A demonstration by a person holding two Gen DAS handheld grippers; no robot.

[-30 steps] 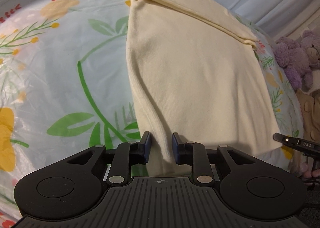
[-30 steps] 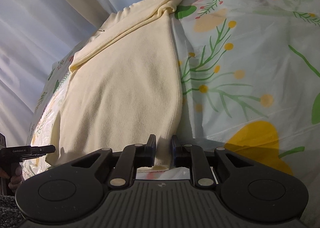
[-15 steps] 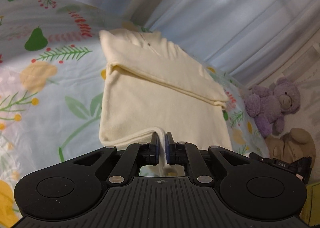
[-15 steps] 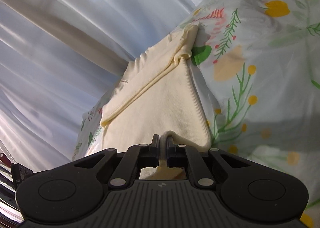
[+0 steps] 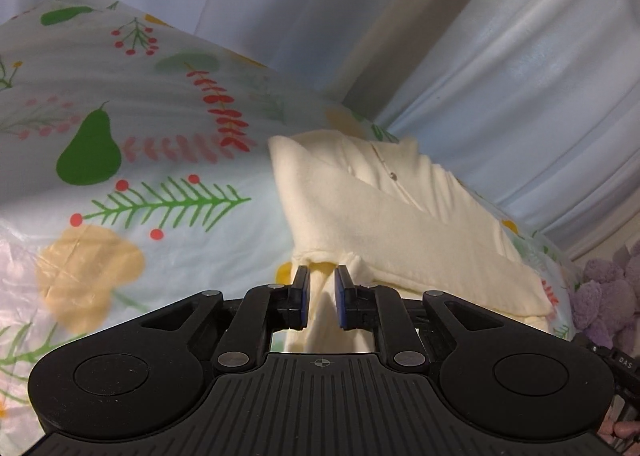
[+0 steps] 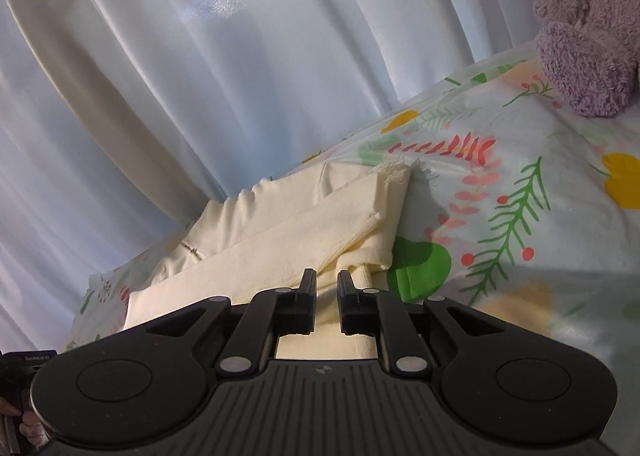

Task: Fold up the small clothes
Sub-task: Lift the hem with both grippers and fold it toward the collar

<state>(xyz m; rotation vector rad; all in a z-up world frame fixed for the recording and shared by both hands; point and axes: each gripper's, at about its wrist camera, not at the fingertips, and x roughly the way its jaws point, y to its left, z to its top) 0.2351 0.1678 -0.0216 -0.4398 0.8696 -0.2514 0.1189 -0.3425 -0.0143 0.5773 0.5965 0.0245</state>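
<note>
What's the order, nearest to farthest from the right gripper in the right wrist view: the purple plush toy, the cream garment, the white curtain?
1. cream garment, right at the right gripper fingertips.
2. purple plush toy, far upper right on the bedspread.
3. white curtain, behind the bed.

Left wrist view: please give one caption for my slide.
Left tool, jaws parted, over the folded cream garment on a floral sheet.

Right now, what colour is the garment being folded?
Pale cream-yellow, plain; the garment shows best in the left wrist view.
</note>
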